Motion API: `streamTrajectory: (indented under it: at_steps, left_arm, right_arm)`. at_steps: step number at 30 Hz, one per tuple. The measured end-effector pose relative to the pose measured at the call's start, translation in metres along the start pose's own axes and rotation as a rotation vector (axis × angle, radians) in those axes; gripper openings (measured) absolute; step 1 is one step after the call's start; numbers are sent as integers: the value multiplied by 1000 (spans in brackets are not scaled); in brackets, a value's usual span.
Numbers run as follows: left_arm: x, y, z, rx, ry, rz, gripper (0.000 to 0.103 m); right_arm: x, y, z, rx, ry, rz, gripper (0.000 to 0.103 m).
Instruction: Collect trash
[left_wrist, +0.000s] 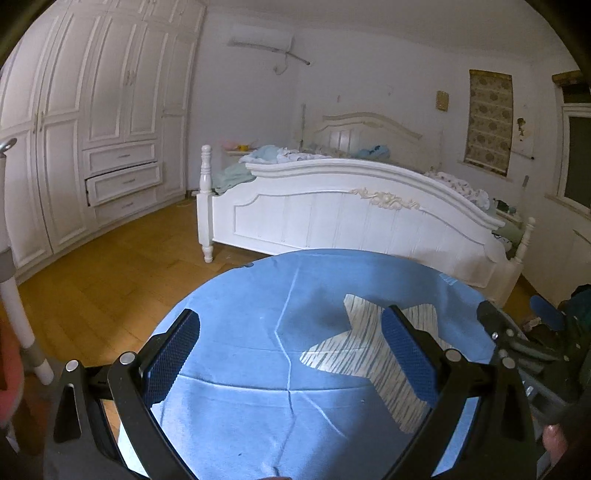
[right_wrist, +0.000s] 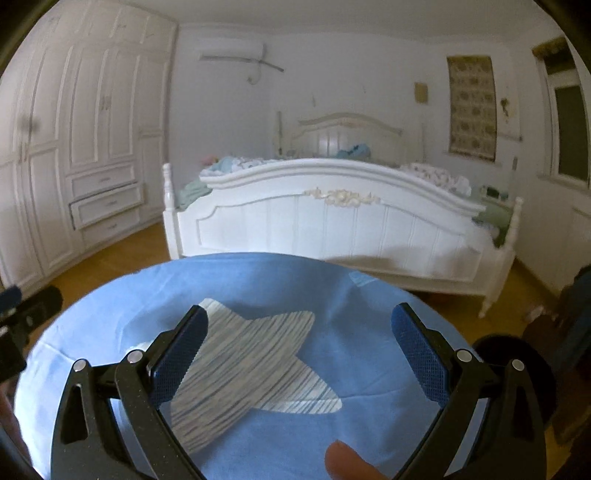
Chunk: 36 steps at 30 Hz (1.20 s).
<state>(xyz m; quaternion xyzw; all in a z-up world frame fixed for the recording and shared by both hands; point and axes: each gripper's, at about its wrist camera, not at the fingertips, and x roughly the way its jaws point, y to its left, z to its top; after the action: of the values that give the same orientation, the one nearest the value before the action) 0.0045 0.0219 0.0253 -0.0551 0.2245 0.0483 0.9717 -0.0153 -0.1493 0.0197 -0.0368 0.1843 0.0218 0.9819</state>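
Note:
A round table under a blue cloth (left_wrist: 240, 332) fills the near part of both views. A grey-and-white striped star patch (left_wrist: 354, 354) lies on the cloth. My left gripper (left_wrist: 291, 321) hovers over the cloth, open wide, with nothing between its blue pads. My right gripper (right_wrist: 300, 317) is open just as wide over the star patch (right_wrist: 251, 354) and the cloth (right_wrist: 369, 332), also with nothing in it. Each gripper shows at the edge of the other's view: the right one (left_wrist: 517, 339), the left one (right_wrist: 26, 306). No piece of trash shows on the cloth.
A white bed (left_wrist: 332, 214) with crumpled bedding stands just beyond the table. White wardrobes (left_wrist: 92, 110) with one drawer ajar line the left wall. A white pole (left_wrist: 22, 325) stands at the left. Dark objects (left_wrist: 576, 306) crowd the right. Wooden floor (left_wrist: 110, 277) lies between.

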Motion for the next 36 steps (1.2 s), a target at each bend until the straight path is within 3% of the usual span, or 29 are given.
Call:
streamTrajectory:
  at_steps: [9, 16, 36]
  left_arm:
    - [-4, 6, -9, -10, -22, -24, 98]
    - [3, -1, -13, 22, -11, -21, 98]
    - [8, 2, -14, 13, 7, -20, 98]
  right_arm:
    - [-19, -8, -6, 31, -92, -21, 98]
    - [-20, -24, -7, 111, -89, -39, 98]
    - [-23, -25, -5, 116, -94, -30, 98]
